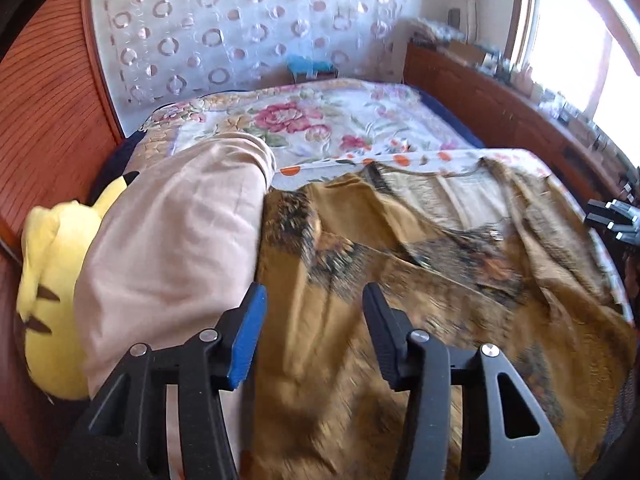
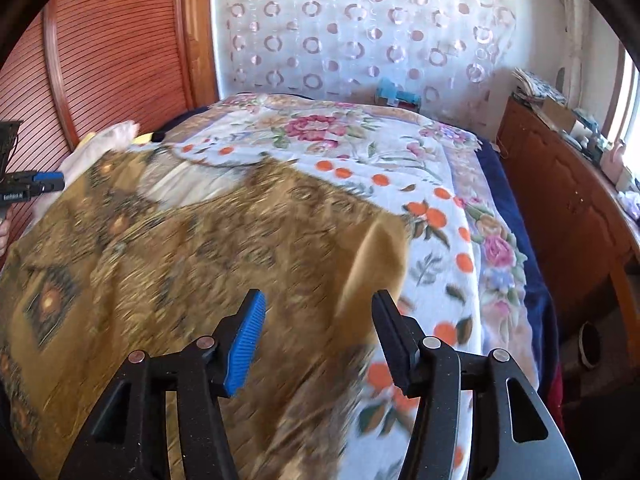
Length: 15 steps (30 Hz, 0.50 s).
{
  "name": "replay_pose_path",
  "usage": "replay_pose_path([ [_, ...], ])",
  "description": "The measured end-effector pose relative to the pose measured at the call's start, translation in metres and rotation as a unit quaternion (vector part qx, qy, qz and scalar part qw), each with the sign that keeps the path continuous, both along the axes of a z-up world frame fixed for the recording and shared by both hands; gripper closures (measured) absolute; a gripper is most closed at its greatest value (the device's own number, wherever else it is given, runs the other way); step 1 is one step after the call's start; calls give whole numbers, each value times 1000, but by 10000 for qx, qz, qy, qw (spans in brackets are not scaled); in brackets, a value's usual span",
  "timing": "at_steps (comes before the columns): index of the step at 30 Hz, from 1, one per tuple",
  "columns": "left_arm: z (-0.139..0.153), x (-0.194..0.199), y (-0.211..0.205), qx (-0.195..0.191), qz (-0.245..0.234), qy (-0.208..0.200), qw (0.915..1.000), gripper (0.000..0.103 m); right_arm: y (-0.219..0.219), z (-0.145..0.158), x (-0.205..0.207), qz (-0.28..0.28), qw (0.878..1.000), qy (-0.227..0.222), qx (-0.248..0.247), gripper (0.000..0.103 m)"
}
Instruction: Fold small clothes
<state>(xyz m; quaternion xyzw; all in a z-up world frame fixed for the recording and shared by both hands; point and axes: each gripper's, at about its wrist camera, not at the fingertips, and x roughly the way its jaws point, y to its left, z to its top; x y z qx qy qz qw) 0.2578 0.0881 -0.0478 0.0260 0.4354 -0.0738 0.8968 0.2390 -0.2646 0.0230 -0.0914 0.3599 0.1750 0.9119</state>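
Observation:
A brown and ochre patterned garment lies spread on the bed; it also shows in the right wrist view. My left gripper is open and empty, just above the garment's left part beside a beige pillow. My right gripper is open and empty over the garment's right edge, where a plain ochre flap is turned up. The left gripper shows at the far left of the right wrist view. The right gripper shows at the right edge of the left wrist view.
A floral bedspread covers the bed. A beige pillow and a yellow plush toy lie at the left by the wooden headboard. A wooden cabinet stands on the right under a window. A patterned curtain hangs behind.

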Motion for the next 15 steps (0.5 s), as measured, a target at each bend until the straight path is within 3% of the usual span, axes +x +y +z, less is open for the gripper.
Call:
replay_pose_path([
  [4,-10,24,-6,298,-64,184,9994,52,-4,-8,30,-143,9999,72,15,46],
  [11,-23,39,-6,342,-212,319,9987,53,-7,-24,60,-229,9995,194,4,46],
  [15,-21,43,-3,224,-217,315,9990,77,-7,-31,70,-253,9993,273,0,45],
])
